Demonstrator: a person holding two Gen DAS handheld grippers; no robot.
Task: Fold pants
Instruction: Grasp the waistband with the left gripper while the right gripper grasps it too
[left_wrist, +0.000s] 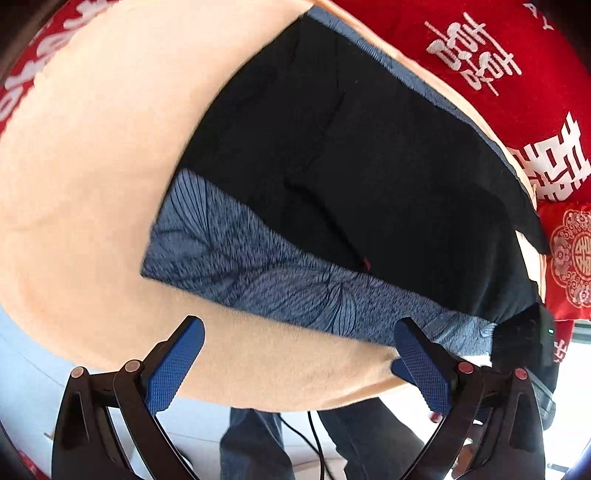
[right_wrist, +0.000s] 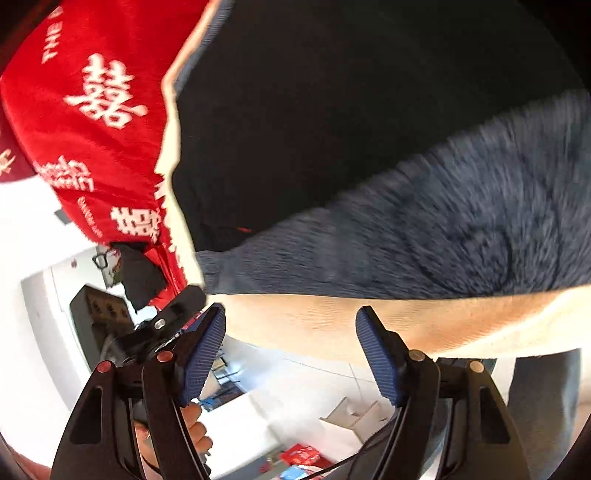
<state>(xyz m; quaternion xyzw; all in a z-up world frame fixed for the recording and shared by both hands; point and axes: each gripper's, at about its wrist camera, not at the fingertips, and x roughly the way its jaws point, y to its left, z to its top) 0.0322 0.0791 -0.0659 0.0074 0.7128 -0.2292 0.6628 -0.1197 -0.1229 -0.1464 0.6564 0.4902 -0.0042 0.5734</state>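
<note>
So from where I'm sitting, the pants (left_wrist: 369, 155) are lying flat on a peach-coloured blanket (left_wrist: 92, 166), and they're basically black on the upper layer with a blue leaf-print lining (left_wrist: 258, 273) showing along the near edge. In the left wrist view that blue strip runs diagonally from mid-left down toward the lower right.

My left gripper (left_wrist: 299, 358) has its jaws spread wide with nothing between them. It's pointing steeply down at the near edge of the blanket, and the right-hand blue pad (left_wrist: 421, 369) sits just beside the low end of that blue strip. I can't tell if it's actually touching the cloth.

The right gripper (right_wrist: 291, 350) is parted too, not quite as wide as the left, and it's got nothing in it either. Both pads are over the bare blanket edge (right_wrist: 321, 325), just short of the blue lining (right_wrist: 424, 240), which is pretty blurry in this view. The black part (right_wrist: 332, 129) fills the top of the picture.

Past the pants there's a red cloth with white characters (left_wrist: 480, 55), and a red patterned cushion (left_wrist: 569, 258) off to the side. Below the left gripper I can see my own legs in jeans (left_wrist: 255, 443) and a cable (left_wrist: 317, 443) on the floor. A hand (right_wrist: 195, 428) shows under the right gripper's left finger.
</note>
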